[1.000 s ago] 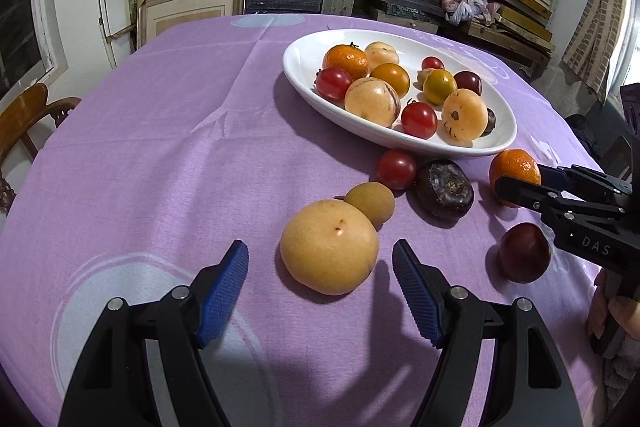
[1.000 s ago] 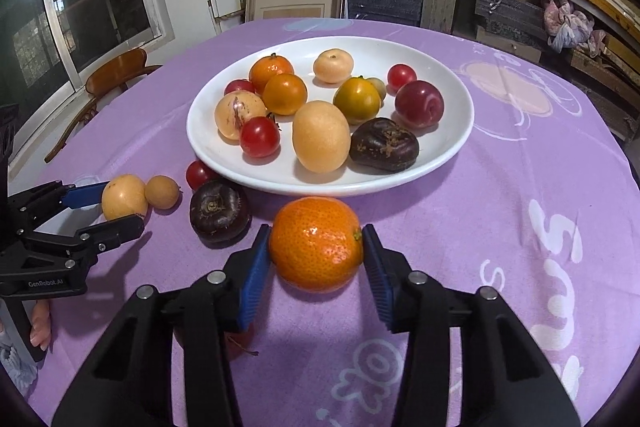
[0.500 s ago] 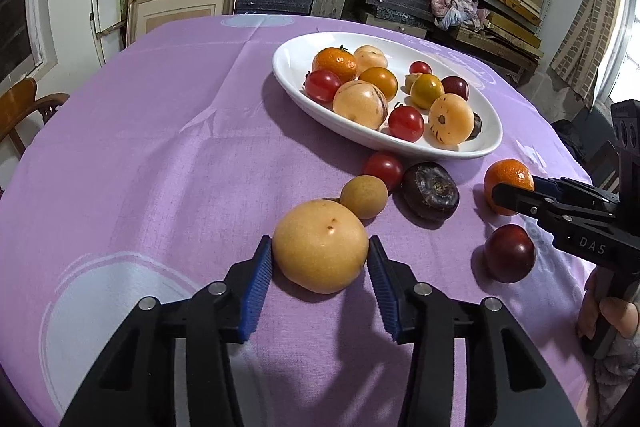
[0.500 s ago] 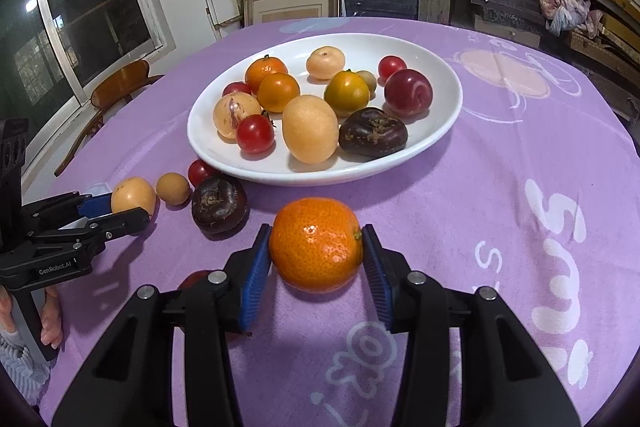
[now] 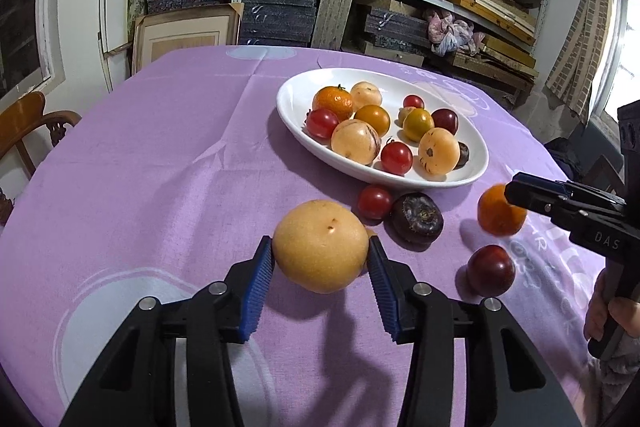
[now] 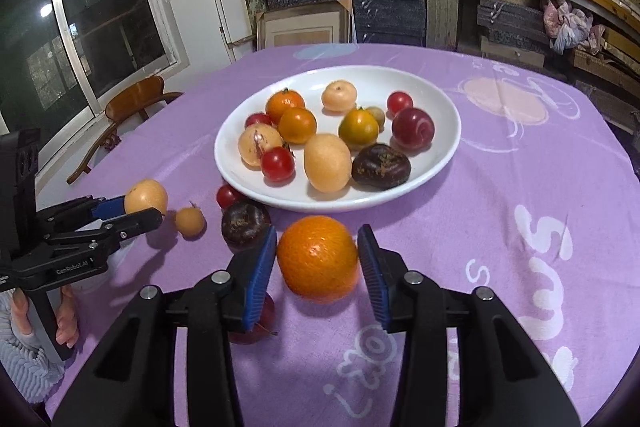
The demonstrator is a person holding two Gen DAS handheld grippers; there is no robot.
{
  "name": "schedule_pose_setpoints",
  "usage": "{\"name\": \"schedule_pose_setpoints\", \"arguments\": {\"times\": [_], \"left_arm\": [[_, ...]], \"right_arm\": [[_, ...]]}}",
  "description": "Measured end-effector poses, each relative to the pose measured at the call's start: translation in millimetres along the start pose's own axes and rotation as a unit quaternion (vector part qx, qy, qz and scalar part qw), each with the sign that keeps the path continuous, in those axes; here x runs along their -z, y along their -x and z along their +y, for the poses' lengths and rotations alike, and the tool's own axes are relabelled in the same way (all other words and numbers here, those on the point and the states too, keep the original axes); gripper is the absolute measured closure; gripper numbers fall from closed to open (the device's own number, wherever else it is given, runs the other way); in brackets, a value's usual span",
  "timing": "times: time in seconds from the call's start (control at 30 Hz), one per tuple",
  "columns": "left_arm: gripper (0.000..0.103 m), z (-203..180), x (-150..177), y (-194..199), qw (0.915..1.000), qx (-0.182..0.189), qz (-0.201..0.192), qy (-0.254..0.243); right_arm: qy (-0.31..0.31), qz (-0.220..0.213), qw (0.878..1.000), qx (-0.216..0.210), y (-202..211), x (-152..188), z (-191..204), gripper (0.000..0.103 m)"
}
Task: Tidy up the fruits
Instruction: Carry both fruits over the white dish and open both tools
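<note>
Fruits fill the white dish (image 6: 448, 155) ahead of both pairs of fingers: oranges, red tomatoes, pale yellow pieces, a plum and a dark brown one, lying close together. Left gripper (image 5: 320, 269) has its blue fingers (image 5: 256, 291) clenched on a large yellow pear (image 5: 321, 245), held just above the purple surface (image 5: 160, 167). Right gripper (image 6: 318, 273) has just been closing and grasps an orange (image 6: 318, 257), lifted clear of the cloth. Between fingers and dish lie a red tomato (image 5: 374, 201) and a dark brown fruit (image 5: 417, 221), with a dark red plum (image 5: 491, 270) below the lifted orange. A small tan fruit (image 6: 190, 221) sits beside the left fingers, almost wholly hidden behind the pear in the left view
</note>
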State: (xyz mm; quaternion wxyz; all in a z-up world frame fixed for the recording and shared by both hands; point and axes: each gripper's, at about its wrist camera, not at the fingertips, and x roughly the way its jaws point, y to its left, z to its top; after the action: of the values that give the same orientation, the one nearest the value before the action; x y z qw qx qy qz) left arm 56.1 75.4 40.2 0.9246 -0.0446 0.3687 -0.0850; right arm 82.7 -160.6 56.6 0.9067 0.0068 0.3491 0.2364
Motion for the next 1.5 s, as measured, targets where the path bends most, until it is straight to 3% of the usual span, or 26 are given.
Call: {"name": "schedule_pose_setpoints", "arguments": {"times": [0.07,0.3,0.37,0.43,0.47,0.77,0.83,1.07,1.27,1.4,1.5], "left_arm": [[0.055,0,-7,4,1.0,0.006,-0.002,0.004],[0.055,-9,-7,-8,0.9998,0.01,0.019,-0.003],[0.055,-9,-4,-12,0.9995,0.007,0.029,-0.008],[0.055,-9,-4,-12,0.9996,0.008,0.026,-0.007],[0.055,-8,-4,-11,0.9996,0.009,0.024,-0.006],[0.055,-8,-1,-13,0.9996,0.006,0.026,-0.012],[0.055,-9,-1,-13,0.9995,0.001,0.026,-0.017],[0.055,-10,2,-14,0.9993,0.006,0.031,-0.022],[0.055,-12,1,-4,0.9997,0.01,0.008,-0.021],[0.055,-15,-15,-3,0.9997,0.017,0.002,-0.018],[0.055,-26,-46,-8,0.9991,0.007,0.0,-0.041]], "right_arm": [[-0.007,-0.013,1.0,0.001,12,-6,-4,0.081],[-0.019,0.037,0.999,-0.015,-11,6,-17,0.079],[-0.008,0.046,0.999,-0.019,-16,7,-11,0.073],[0.005,0.064,0.998,-0.016,-22,11,-4,0.047],[0.011,0.067,0.998,-0.009,-25,14,-1,0.046],[0.01,0.098,0.995,-0.021,-40,28,2,0.046],[0.015,0.099,0.995,-0.014,-38,30,3,0.055],[0.01,0.078,0.997,-0.01,-22,33,3,0.056],[-0.009,0.051,0.999,-0.013,-2,22,-8,0.056],[-0.014,0.04,0.999,-0.011,3,12,-12,0.056],[-0.007,0.027,1.0,-0.002,3,-12,-13,0.056]]}}
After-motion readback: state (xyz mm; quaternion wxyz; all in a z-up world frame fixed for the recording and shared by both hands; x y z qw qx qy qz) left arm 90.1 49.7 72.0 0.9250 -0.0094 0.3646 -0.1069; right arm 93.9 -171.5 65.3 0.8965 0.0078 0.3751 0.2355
